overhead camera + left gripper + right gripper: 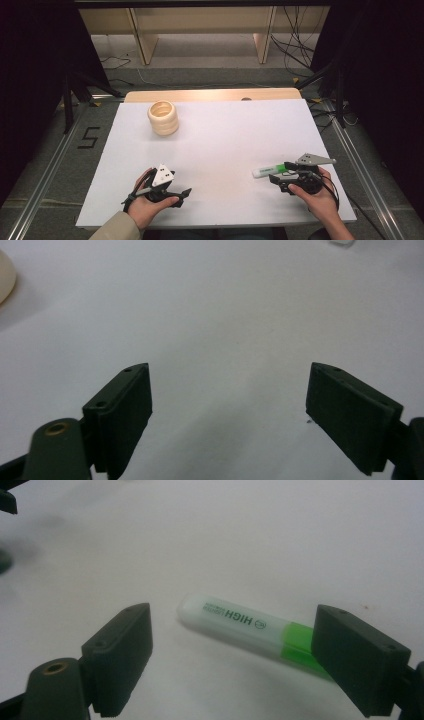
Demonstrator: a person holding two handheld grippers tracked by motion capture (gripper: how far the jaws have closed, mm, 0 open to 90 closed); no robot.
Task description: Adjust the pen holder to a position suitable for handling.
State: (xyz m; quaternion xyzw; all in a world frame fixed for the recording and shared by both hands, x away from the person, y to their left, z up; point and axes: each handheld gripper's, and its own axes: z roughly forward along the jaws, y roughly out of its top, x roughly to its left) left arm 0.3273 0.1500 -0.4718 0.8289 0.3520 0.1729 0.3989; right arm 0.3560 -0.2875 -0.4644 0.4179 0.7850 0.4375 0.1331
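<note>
Right gripper view: the right gripper [232, 655] stands with its 2 black jaws wide apart and low over the white table sheet [300, 540], a white-bodied highlighter pen with a translucent green section [235, 622] lying flat between them — its green end runs behind 1 jaw, though whether the pad touches it cannot be told. Nothing is clamped; the spread looks set to straddle the pen's barrel for a pick-up. In the high view the same pen [268, 170] lies at the table's right near edge, just ahead of the right gripper [281, 181], held level in a hand. The left gripper [186, 194] rests at the left near edge, jaws likewise parted on bare sheet, seemingly waiting its turn. Well apart, toward the far left, a pale ribbed wooden cup [163, 118] stands upright — a likely home for the pen.
</note>
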